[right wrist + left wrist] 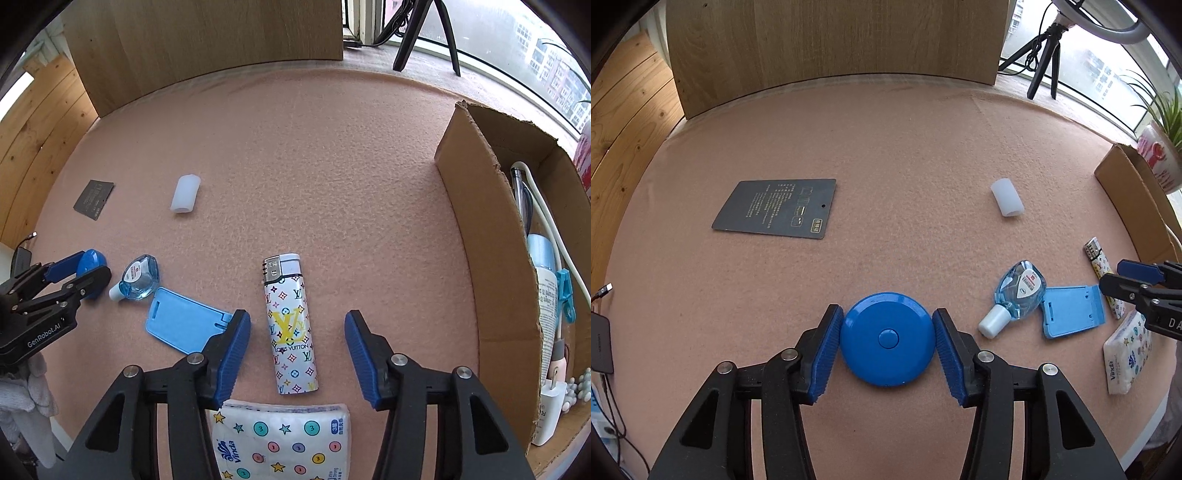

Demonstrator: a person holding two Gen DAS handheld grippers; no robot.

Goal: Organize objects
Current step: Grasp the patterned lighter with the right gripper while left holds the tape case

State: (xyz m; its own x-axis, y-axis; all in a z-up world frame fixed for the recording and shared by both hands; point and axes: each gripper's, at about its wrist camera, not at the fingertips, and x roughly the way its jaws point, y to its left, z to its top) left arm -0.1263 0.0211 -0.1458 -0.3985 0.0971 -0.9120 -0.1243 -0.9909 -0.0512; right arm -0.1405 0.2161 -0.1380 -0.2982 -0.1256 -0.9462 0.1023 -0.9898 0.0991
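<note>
The left gripper point(886, 341) is clamped on the rim of a blue round tape measure point(885, 339) lying on the surface point(886, 147); hard, smooth plastic, likely light but slippery. The right gripper point(297, 345) straddles the patterned lighter point(290, 325), jaws clear of it; best taken across its narrow sides.

On the pink felt table point(886, 147) I count one round blue plastic disc point(885, 339), one dark grey printed card point(777, 208), one white soft tube point(1007, 197), one small clear blue bottle with white cap point(1015, 295), one light blue plastic card holder point(1071, 312), one patterned white lighter point(290, 325), one tissue packet point(284, 439), and one open cardboard box point(487, 236).
</note>
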